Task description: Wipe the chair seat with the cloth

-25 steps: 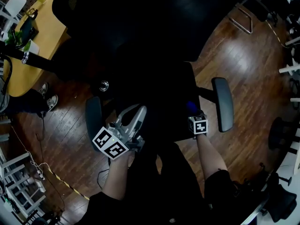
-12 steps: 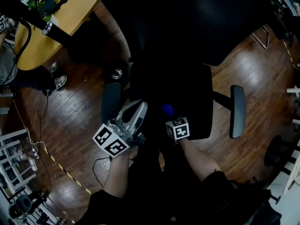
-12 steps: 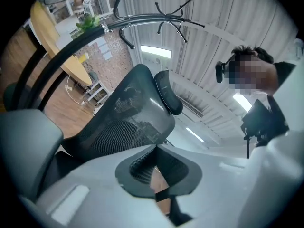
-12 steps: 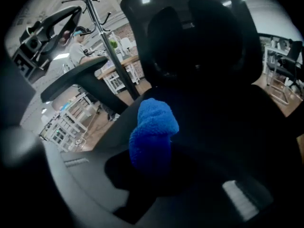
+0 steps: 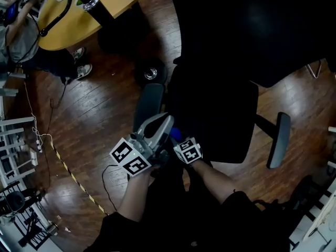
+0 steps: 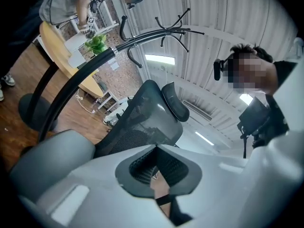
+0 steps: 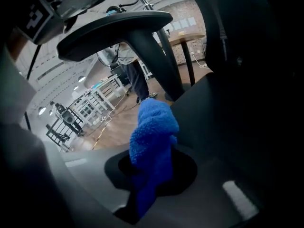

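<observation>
The black chair seat fills the middle of the head view, its backrest dark above it. My right gripper is at the seat's front left corner, shut on a blue fluffy cloth. In the right gripper view the cloth sticks up from between the jaws of the gripper, with the seat to its right and the left armrest overhead. My left gripper hovers close beside it by that armrest, shut and holding nothing.
The right armrest juts out over the wooden floor. A round wooden table with a seated person stands at the upper left, a coat rack pole by it. A cable and striped tape lie on the floor.
My right gripper has slid the cloth leftward across the seat's front to its left corner, ending next to the left gripper. The left gripper has hardly moved.
</observation>
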Demonstrator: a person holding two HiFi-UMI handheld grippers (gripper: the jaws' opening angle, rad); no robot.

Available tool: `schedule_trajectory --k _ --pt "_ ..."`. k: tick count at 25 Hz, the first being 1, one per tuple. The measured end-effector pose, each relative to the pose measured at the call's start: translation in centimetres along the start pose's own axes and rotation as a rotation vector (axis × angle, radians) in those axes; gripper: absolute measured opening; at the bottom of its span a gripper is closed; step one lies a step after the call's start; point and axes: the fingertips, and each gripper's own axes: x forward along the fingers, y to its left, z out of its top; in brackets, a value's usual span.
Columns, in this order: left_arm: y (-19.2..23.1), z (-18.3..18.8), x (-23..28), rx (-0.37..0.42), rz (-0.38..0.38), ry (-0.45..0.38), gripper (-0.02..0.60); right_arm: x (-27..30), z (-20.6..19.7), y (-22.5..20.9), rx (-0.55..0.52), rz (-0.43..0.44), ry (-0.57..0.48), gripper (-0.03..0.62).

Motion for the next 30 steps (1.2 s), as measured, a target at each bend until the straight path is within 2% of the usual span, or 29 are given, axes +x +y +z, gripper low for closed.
schedule_trajectory --k 4,10,15,20,25,30 --pt "-0.4 -0.3 0.8 -0.002 -0.024 0.015 0.000 -1.1 -1.5 -2.0 0.024 -0.029 0.012 0.037" --pt "-2.3 -2.2 4.2 -0.013 -0.099 0.078 0.000 -5.5 -6.2 -7.8 0.125 -0.147 0.035 0.037" --pt "-3.7 -4.7 7.4 -0.030 -0.166 0.139 0.000 -12.2 -9.6 -13.6 0.241 -0.305 0.002 0.037" --pt "-5.6 -6.7 10.0 -0.031 -0.226 0.189 0.000 -19.7 -14.4 -18.7 0.294 -0.493 0.008 0.037" --pt "-6.2 -7.8 10.7 -0.036 -0.244 0.217 0.000 -21.3 -15.7 -19.7 0.345 -0.512 -0.011 0.037" --pt "-5.6 -7.3 10.2 -0.037 -0.230 0.198 0.000 -21.4 -15.7 -19.8 0.369 -0.532 -0.015 0.037"
